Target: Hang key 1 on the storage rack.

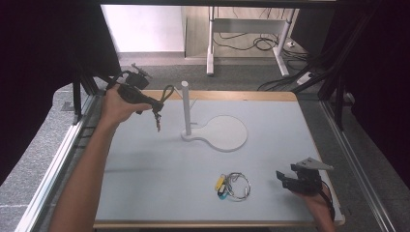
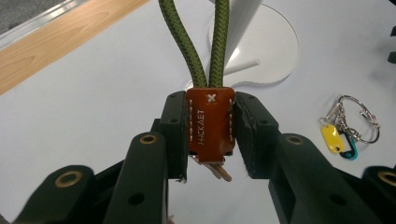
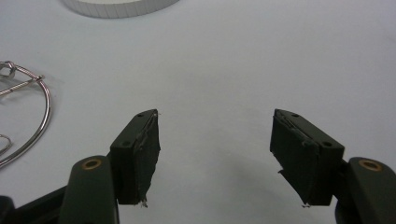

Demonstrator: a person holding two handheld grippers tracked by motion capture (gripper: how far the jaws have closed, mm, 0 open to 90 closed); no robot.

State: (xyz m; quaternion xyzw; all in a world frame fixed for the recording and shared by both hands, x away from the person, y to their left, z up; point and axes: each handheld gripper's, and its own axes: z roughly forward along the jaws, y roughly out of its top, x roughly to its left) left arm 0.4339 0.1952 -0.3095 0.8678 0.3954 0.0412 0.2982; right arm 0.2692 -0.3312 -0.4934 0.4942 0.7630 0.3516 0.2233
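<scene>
Patience is paying off: your left gripper (image 2: 210, 135) is pinching the leather tab (image 2: 209, 122) of the green cord loop (image 2: 200, 42), held up just left of the white post (image 1: 185, 107). Keep the loop open as you are carrying it over the post; your right gripper (image 3: 215, 154) is resting spread apart, holding nothing.

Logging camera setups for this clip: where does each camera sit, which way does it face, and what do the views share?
High view: fixed above the person's side, looking forward and down on the table; both forearms, left gripper and right gripper show.
Left gripper view: rides the left gripper, looking along its jaws shut on the strap's leather tab, toward the white stand.
Right gripper view: rides the right gripper, jaws open, low over the table.
Shared: the key ring appears in all three.
</scene>
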